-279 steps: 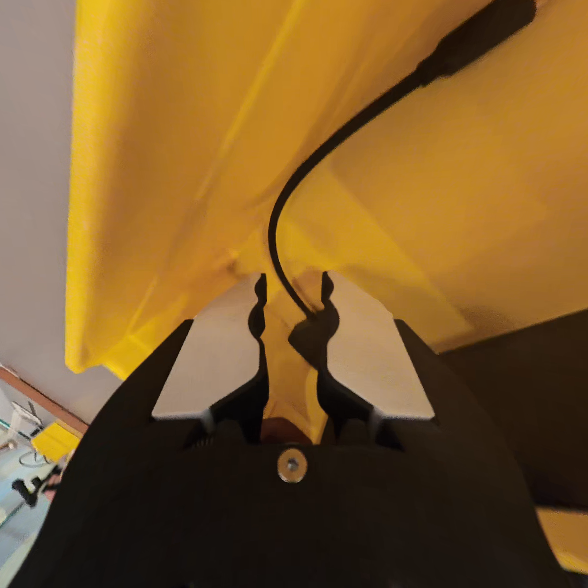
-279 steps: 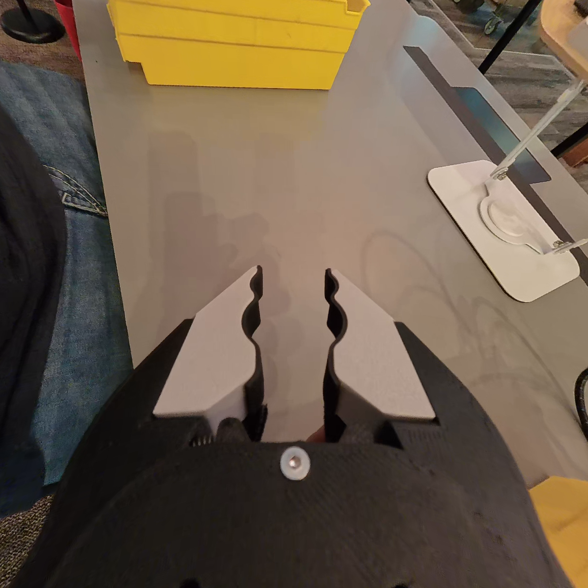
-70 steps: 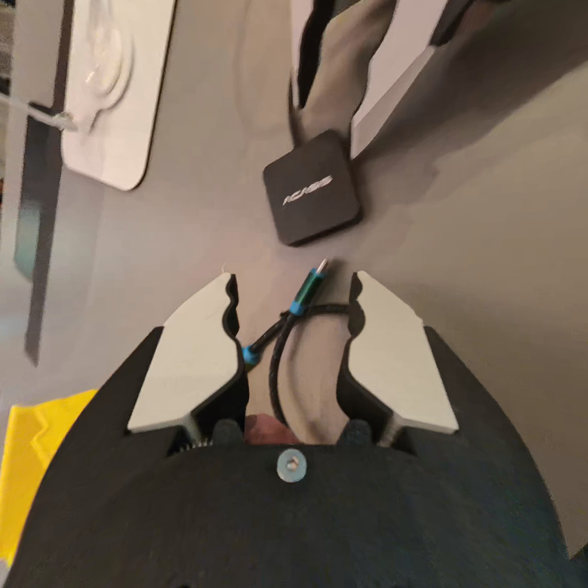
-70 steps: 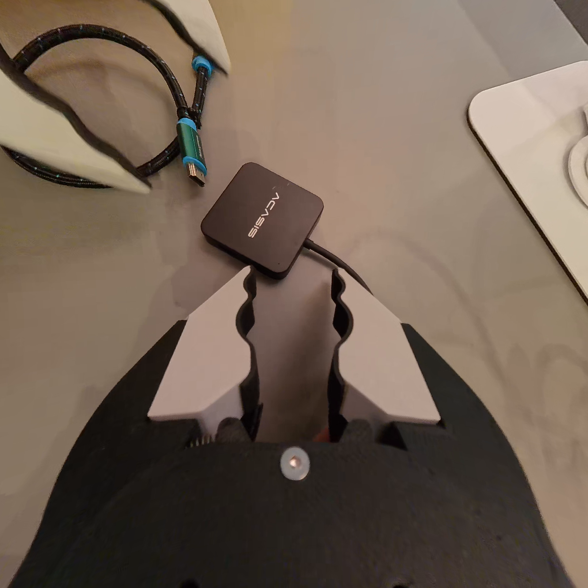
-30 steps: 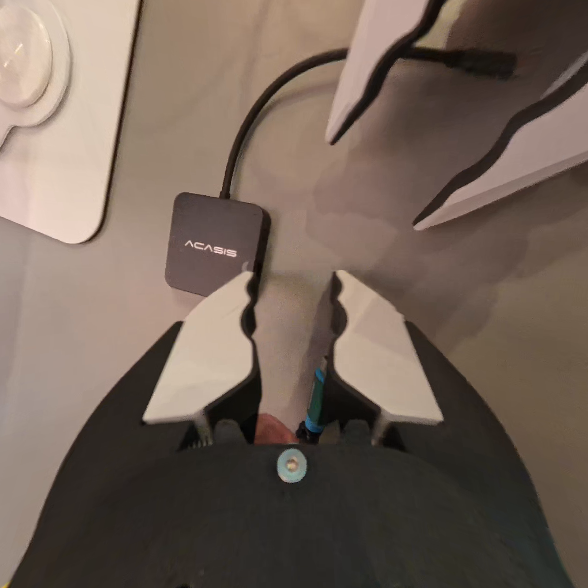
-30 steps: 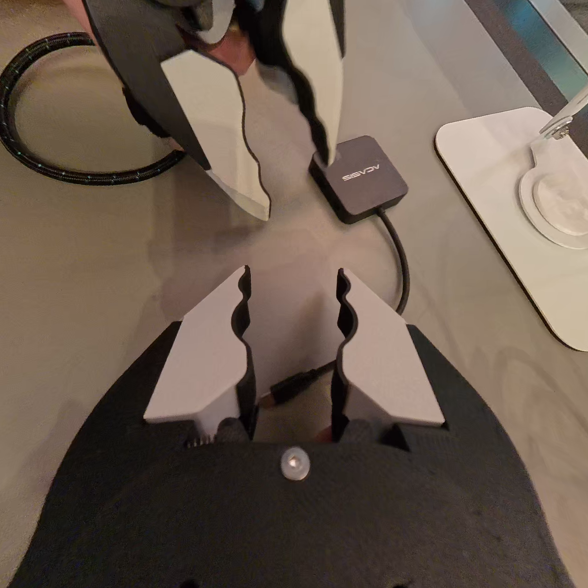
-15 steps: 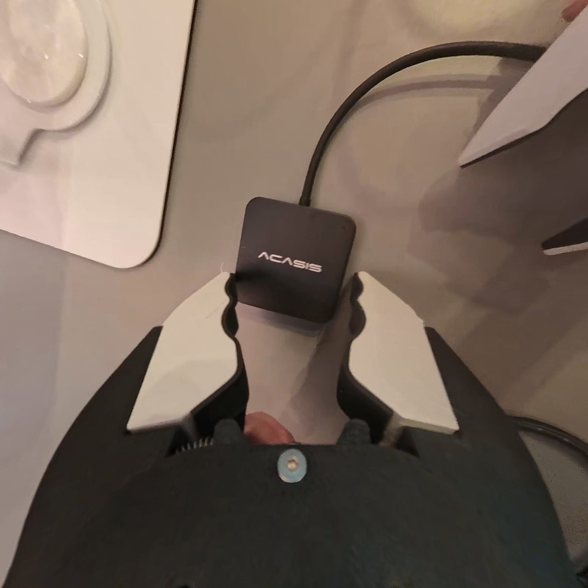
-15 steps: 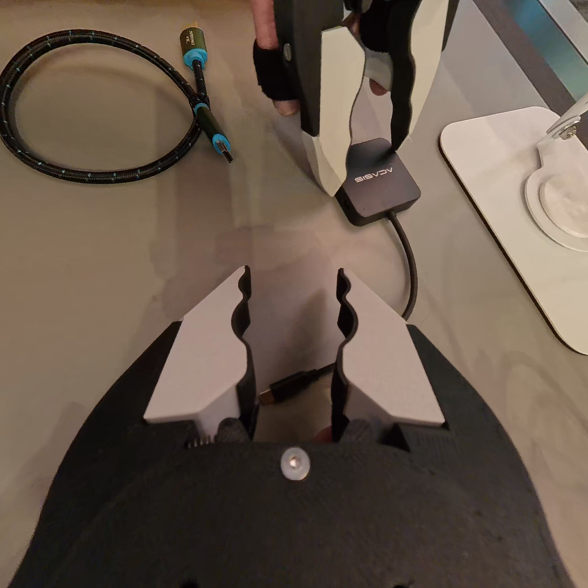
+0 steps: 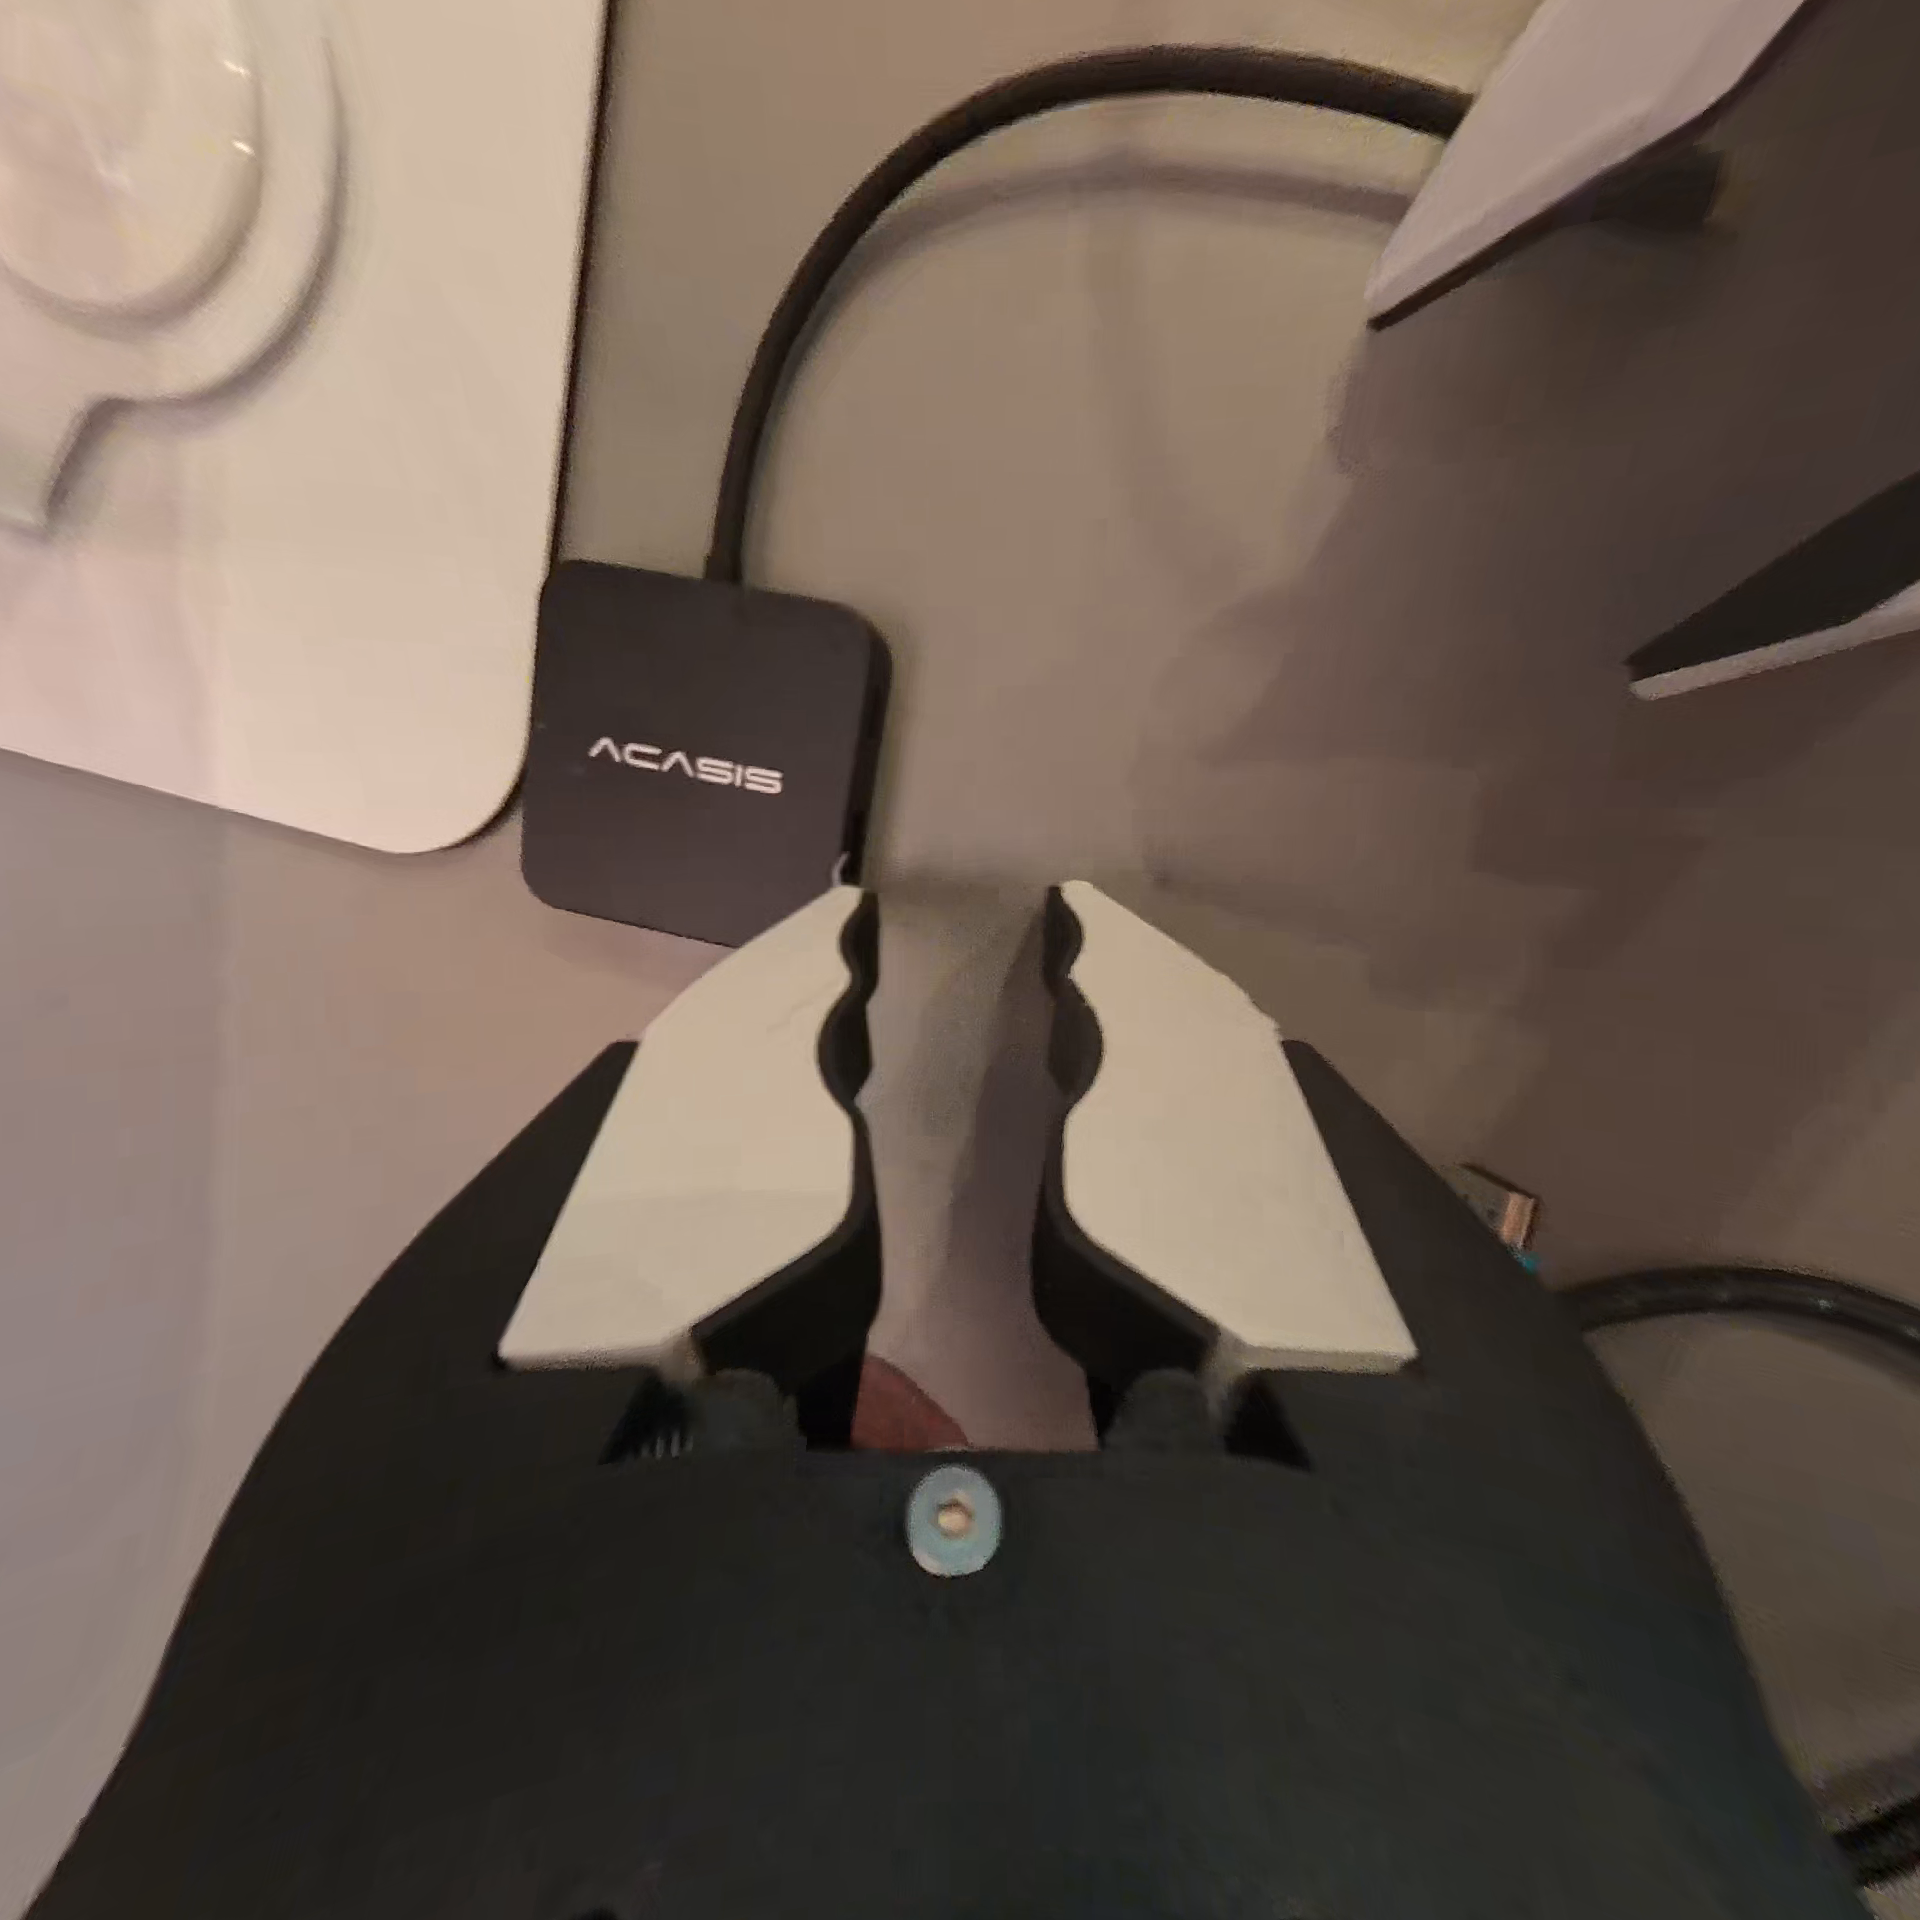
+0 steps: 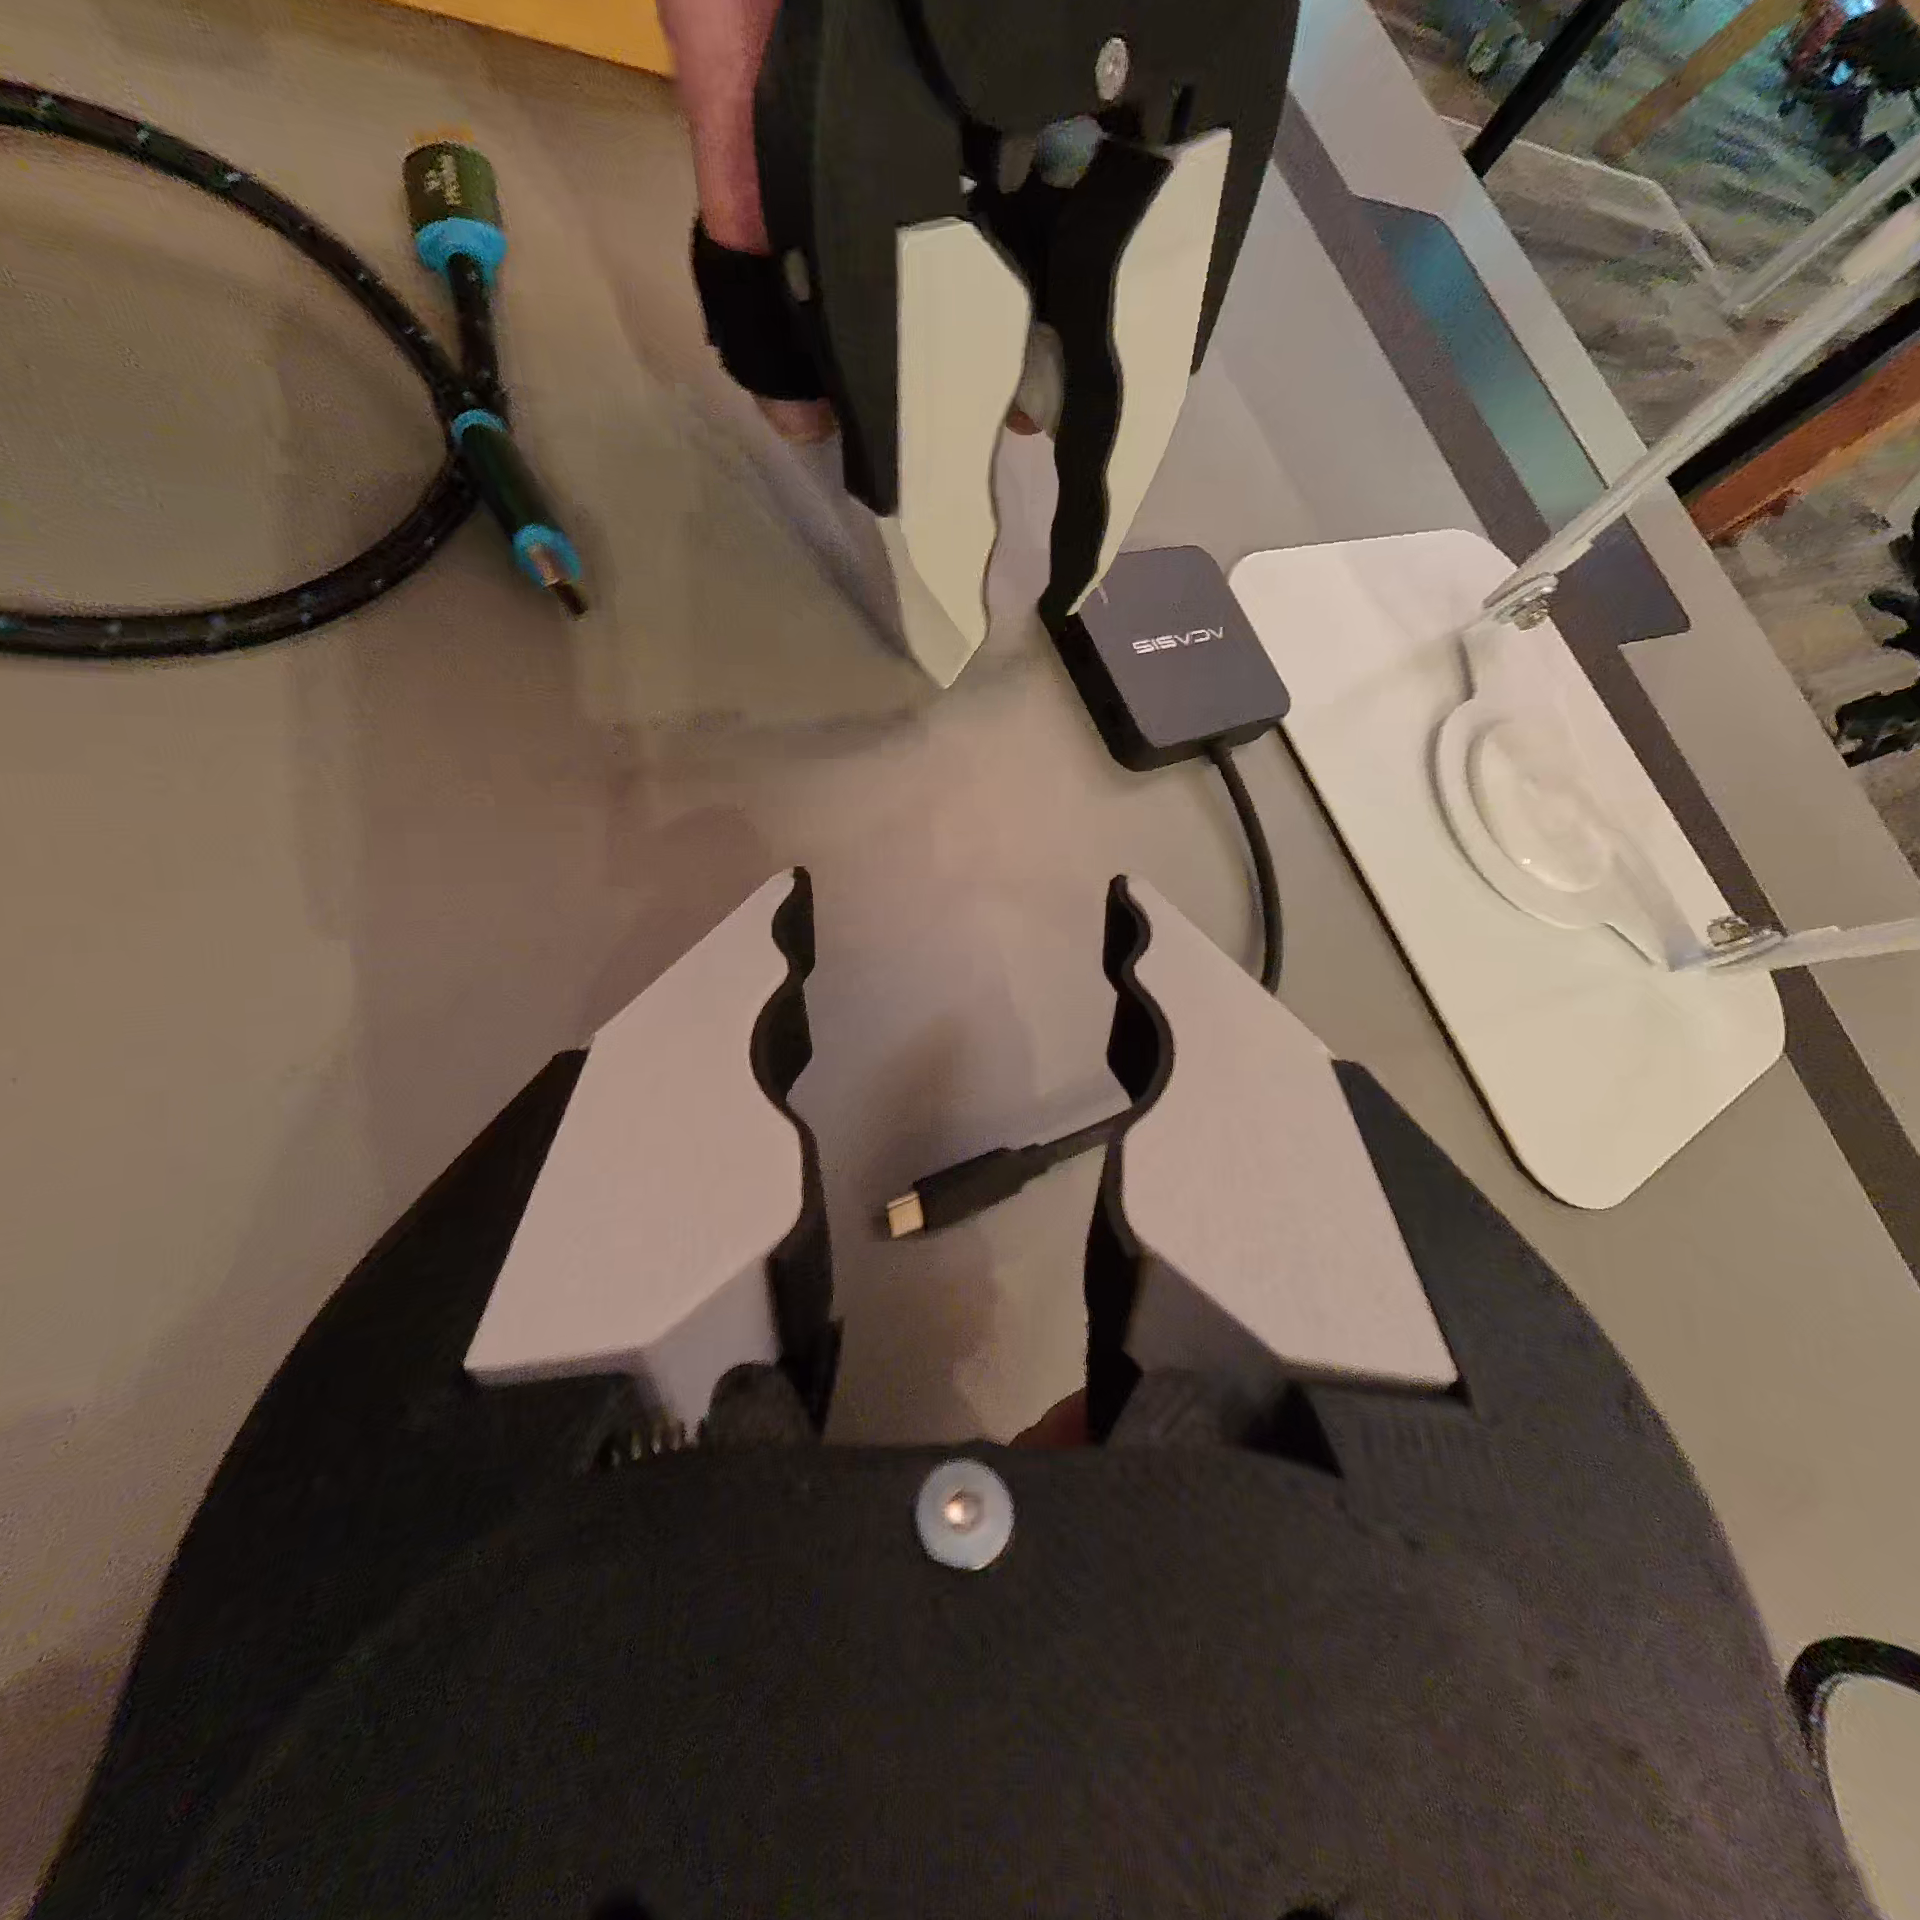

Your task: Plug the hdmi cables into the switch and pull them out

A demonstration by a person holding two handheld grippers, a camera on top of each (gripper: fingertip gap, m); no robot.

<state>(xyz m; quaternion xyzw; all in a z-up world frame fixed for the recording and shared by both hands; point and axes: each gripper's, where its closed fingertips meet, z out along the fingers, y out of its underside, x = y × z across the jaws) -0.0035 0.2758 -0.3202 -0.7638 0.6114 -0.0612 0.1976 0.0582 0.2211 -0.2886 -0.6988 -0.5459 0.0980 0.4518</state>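
One braided hdmi cable (image 10: 488, 457) plug points toward the switch (image 10: 1179, 655)

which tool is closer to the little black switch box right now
Left. The left tool has its tips right at the corner of the switch, one fingertip touching or nearly touching it. The right tool sits farther back, straddling the free plug of the switch's own cable.

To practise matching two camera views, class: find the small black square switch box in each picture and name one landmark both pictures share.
Left wrist view: the switch box lies left of centre, just beyond the left gripper, beside the white stand base.
Right wrist view: the switch box lies upper right of centre, beneath the left gripper.
Shared landmark: the white stand base, right next to the box.
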